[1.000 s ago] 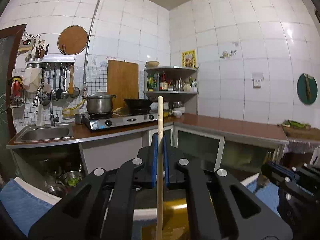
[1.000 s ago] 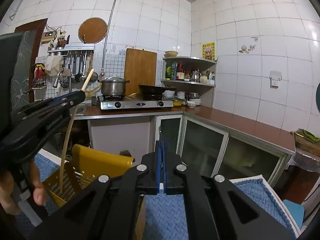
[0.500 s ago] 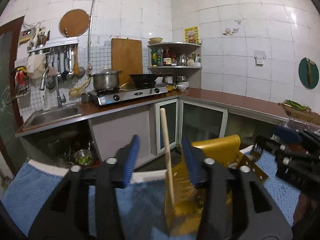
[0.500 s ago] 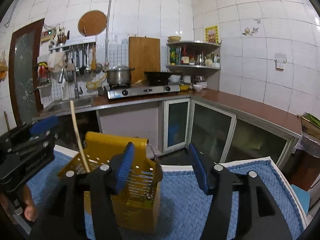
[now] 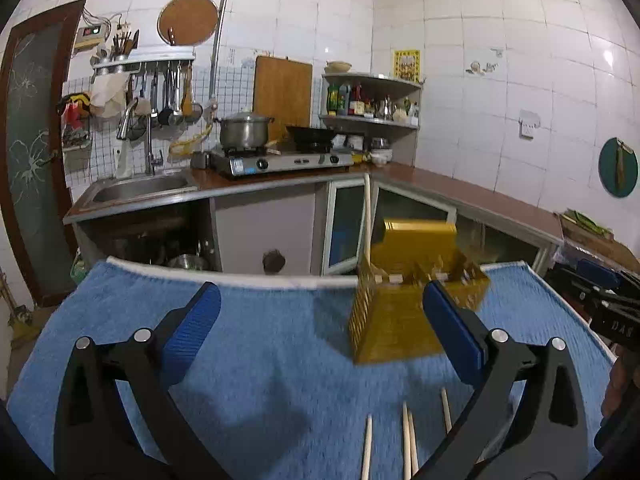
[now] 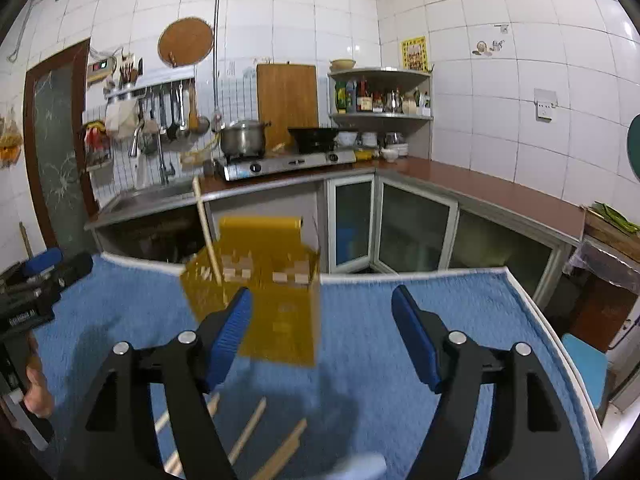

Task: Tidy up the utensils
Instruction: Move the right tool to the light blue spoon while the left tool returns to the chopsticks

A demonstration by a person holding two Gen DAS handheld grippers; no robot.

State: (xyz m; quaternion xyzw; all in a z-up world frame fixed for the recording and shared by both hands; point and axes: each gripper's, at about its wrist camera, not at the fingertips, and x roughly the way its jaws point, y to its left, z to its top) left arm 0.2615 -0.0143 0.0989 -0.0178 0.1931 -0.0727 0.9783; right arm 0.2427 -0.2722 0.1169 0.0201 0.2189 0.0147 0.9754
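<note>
Left gripper (image 5: 320, 326), black frame with blue pads: jaws spread wide, nothing between them. It hangs over the blue terry towel (image 5: 260, 360) that covers the work surface.

Right gripper (image 6: 322, 332), same build: jaws also spread wide and empty, above the same towel (image 6: 360, 360).

Yellow perforated plastic utensil caddy (image 6: 276, 300) stands on the towel toward its far edge, motion-blurred in both views. One pale wooden chopstick (image 6: 206, 232) stands in it, leaning left with its tip well above the rim. From the left wrist the caddy (image 5: 404, 300) sits just beyond the right pad, with the chopstick (image 5: 367, 224) rising near upright at its left side.

Loose wooden chopsticks (image 5: 408, 444) lie flat on the towel at the near edge, between the left gripper's arms; three or four, partly cut off by the frame. The right wrist shows them (image 6: 248, 432) lying diagonally, apart from the caddy.

Writing: white lettering on each gripper body as seen from the other camera, too blurred to read. Yellow poster (image 6: 414, 53) on the tiled wall and bottle labels on the corner shelf (image 6: 384, 116), illegible.
</note>
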